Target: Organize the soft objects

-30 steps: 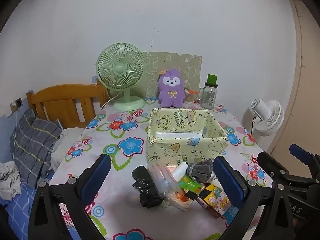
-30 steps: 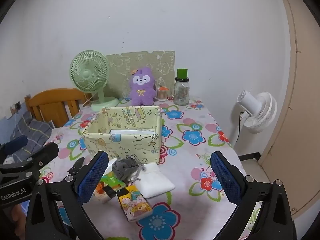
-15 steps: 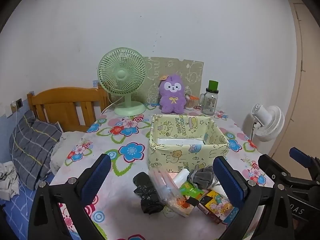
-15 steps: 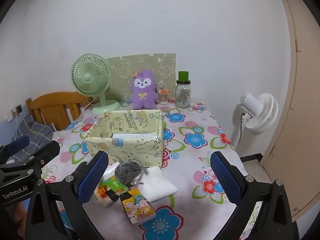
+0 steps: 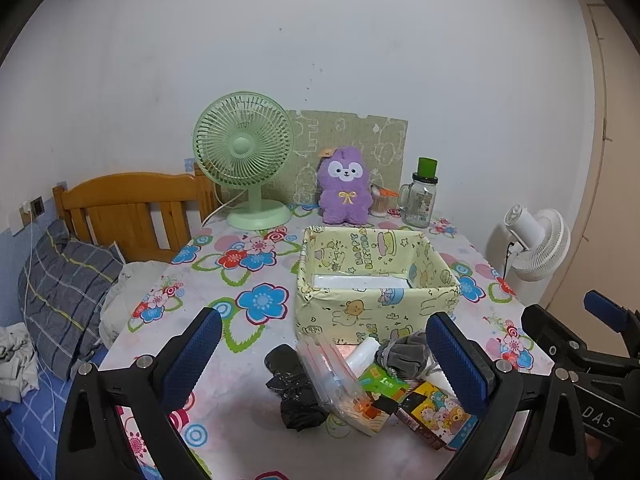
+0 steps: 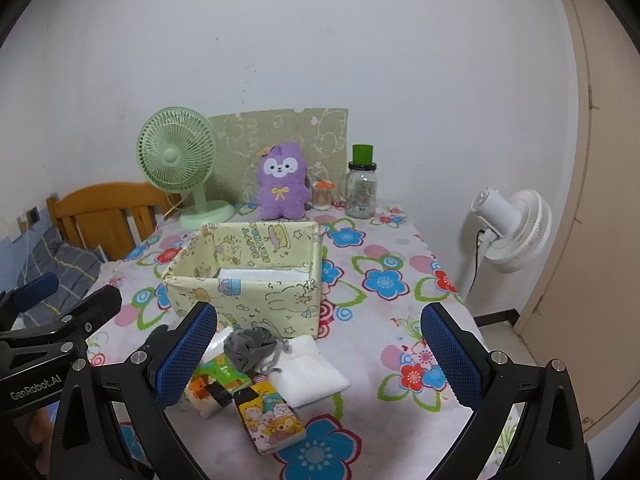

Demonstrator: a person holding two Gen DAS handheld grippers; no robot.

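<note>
A yellow cartoon-print box (image 5: 372,304) (image 6: 248,284) stands open-topped mid-table, something white lying inside. In front of it lies a pile: a grey drawstring pouch (image 6: 250,348) (image 5: 404,356), a folded white cloth (image 6: 310,374), a black crumpled bag (image 5: 294,390), a clear plastic packet (image 5: 340,382), colourful tissue packs (image 6: 270,416) (image 5: 436,410). My left gripper (image 5: 324,350) hovers open above the pile's left side. Over its right side my right gripper (image 6: 320,344) is open too. Neither holds anything.
At the table's back stand a green desk fan (image 5: 244,160), a purple plush toy (image 5: 345,188) and a green-lidded glass jar (image 5: 420,196). A white floor fan (image 6: 508,232) stands to the right. A wooden bed frame (image 5: 132,204) with a grey pillow is left.
Both cameras have drawn back and risen slightly; the box and pile sit a little lower in view. Both grippers stay open and nothing on the table has moved.
</note>
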